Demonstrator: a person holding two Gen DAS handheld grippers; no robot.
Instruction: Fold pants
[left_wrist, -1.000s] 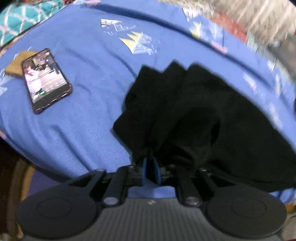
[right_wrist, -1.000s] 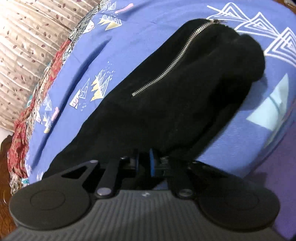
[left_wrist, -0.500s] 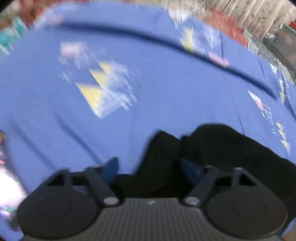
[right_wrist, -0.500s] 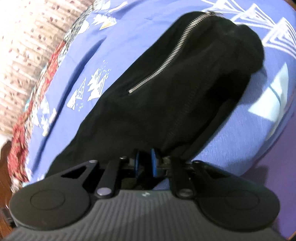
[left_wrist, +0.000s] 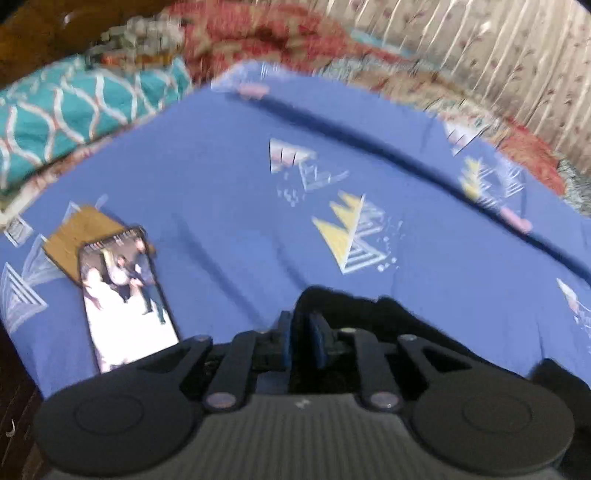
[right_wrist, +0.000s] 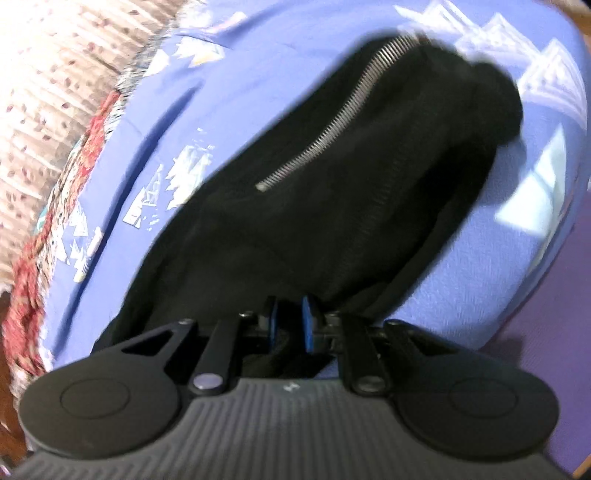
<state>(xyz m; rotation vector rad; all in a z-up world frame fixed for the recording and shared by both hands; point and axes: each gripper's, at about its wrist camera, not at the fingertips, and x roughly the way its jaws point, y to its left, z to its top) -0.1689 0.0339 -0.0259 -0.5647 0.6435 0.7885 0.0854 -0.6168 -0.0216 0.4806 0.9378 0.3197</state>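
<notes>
Left tool (left_wrist: 302, 341) reclosed gripping pants (left_wrist: 369, 314), right tool (right_wrist: 290, 325) loosening on cloth

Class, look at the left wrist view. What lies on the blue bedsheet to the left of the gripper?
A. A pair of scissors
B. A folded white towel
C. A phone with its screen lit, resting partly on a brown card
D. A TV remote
C: a phone with a bright screen lies on the blue bedsheet, its far end over a brown card, left of the left gripper.
</notes>
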